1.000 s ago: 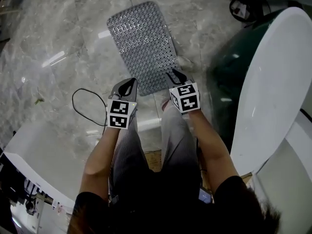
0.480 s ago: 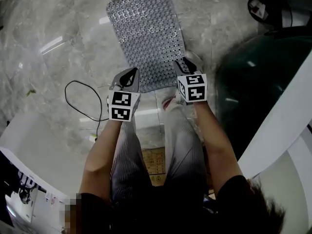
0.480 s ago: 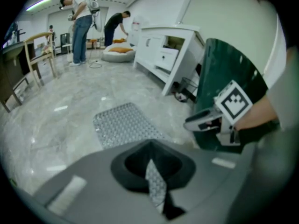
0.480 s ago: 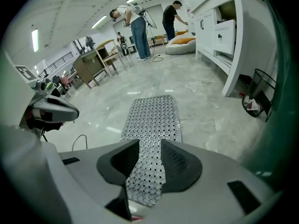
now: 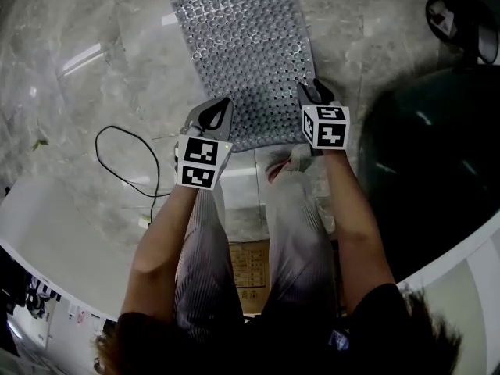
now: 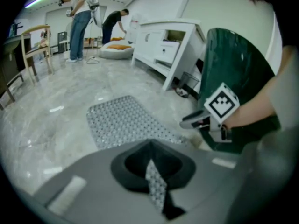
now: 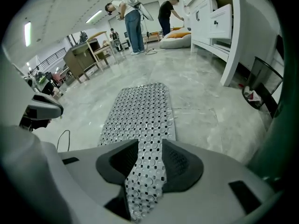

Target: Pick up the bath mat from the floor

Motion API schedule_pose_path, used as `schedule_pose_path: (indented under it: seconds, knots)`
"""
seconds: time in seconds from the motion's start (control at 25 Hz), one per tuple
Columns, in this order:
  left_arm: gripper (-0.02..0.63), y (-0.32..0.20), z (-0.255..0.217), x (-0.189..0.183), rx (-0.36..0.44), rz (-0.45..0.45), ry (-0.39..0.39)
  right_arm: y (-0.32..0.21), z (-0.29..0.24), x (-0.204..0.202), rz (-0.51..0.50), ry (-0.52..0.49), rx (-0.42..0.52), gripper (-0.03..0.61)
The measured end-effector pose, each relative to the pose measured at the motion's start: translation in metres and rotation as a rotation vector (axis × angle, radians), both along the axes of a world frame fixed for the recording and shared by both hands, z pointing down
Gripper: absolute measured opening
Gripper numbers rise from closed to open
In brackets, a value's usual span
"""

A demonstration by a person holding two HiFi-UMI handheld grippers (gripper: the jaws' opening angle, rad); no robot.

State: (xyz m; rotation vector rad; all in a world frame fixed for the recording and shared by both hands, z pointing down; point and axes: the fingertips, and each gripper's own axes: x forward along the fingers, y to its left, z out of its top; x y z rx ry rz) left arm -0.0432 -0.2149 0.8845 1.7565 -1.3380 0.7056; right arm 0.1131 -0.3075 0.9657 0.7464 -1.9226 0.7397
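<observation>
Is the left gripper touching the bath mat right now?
Touching. The left gripper view shows the left gripper with its jaws closed on a narrow fold of the bath mat, pinched between the dark pads.

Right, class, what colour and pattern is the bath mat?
The mat is grey with small bumps and holes; clearest in the right gripper view.

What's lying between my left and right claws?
In the head view, the bath mat spans from left claw to right claw, whose jaws are opening around its edge.
</observation>
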Motion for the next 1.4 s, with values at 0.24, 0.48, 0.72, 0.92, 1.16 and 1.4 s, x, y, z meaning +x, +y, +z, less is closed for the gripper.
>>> schedule_pose_path:
  seconds: [0.24,0.48,0.72,0.92,1.16,1.4]
  knots:
    - [0.005,0.005,0.039,-0.008,-0.007,0.000,-0.013,-0.006,0.039,0.004,0.013,0.029,0.006,0.164]
    - [0.005,0.006,0.067,-0.006,-0.004,0.007,-0.008,-0.018,0.070,0.015,0.026,0.068,0.006,0.175]
    - [0.005,0.002,0.096,-0.003,-0.002,0.012,-0.007,-0.023,0.094,0.017,0.008,0.090,-0.010,0.189]
    - [0.005,-0.009,0.113,0.002,0.013,0.030,-0.008,-0.020,0.108,0.019,-0.003,0.079,-0.048,0.216]
    - [0.005,-0.024,0.124,0.010,0.040,0.036,-0.004,-0.017,0.118,0.014,-0.038,0.037,-0.094,0.252]
    - [0.005,-0.023,0.130,0.020,0.045,0.054,0.000,-0.016,0.128,0.016,-0.043,0.025,-0.138,0.255]
